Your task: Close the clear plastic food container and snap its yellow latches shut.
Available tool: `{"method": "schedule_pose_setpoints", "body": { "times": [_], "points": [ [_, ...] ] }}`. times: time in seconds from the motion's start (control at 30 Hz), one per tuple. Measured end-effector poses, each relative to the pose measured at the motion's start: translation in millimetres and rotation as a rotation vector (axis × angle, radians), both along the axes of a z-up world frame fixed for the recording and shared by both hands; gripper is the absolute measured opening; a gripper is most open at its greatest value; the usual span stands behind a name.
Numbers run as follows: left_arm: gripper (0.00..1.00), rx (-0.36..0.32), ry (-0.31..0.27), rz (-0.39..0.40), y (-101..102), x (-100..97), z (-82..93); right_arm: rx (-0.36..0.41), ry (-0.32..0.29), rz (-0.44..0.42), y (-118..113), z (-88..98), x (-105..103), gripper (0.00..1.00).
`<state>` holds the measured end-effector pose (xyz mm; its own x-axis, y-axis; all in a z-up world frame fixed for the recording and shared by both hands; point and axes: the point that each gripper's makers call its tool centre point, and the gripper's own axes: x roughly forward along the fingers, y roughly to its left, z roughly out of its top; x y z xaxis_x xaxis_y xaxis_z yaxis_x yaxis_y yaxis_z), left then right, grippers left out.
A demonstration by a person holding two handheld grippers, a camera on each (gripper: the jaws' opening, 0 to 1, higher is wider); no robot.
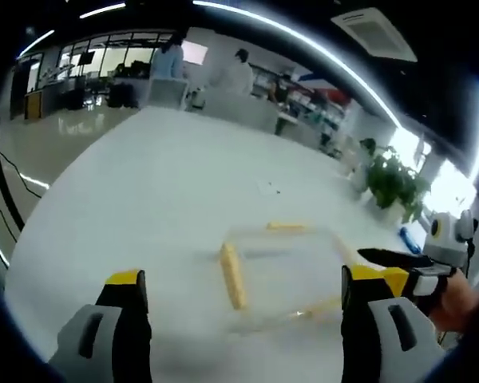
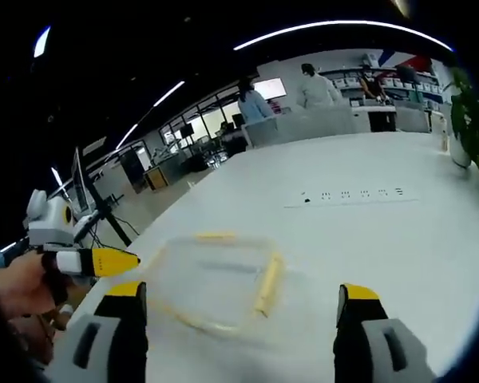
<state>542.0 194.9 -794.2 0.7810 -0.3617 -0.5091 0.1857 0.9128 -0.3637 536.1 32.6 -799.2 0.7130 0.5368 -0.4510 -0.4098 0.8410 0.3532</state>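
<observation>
One long white table point(image 1: 144, 199) ran away toward a bright office, where people stood at the far end beside a potted plant point(image 1: 395, 183). On the table, near its close edge, sat the clear plastic food container point(image 1: 279, 275), a shallow rectangle that looked empty, though blur made its inside hard to judge. In the left gripper view its long axis ran roughly left to right; a yellow latch point(image 1: 232, 275) lay along its left short end and another strip edged the far side. In the right gripper view the container point(image 2: 211, 279) lay left of centre, with a yellow latch point(image 2: 267, 285) on its right end. The left gripper point(image 1: 243, 339) hung above the table with its jaws spread wide, gripping nothing. The right gripper point(image 2: 235, 343) was likewise spread wide and empty, apart from the container.
</observation>
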Motion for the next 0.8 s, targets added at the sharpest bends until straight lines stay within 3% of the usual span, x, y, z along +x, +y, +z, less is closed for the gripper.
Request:
{"method": "schedule_pose_setpoints", "body": {
  "times": [0.23, 0.47, 0.8],
  "points": [
    [0.99, -0.013, 0.002, -0.007, 2, -10.1, 6.7, -0.021, -0.039, 0.011, 5, 27.7, -10, 1.00],
    [0.99, -0.025, -0.031, -0.053, -3, -31.2, 30.9, -0.042, -0.042, 0.016, 3, 46.2, -34, 1.00],
    [0.99, -0.038, -0.034, -0.121, -3, -90.0, 67.0, -0.048, -0.048, 0.025, -6, 82.6, -91, 1.00]
  ]
}}
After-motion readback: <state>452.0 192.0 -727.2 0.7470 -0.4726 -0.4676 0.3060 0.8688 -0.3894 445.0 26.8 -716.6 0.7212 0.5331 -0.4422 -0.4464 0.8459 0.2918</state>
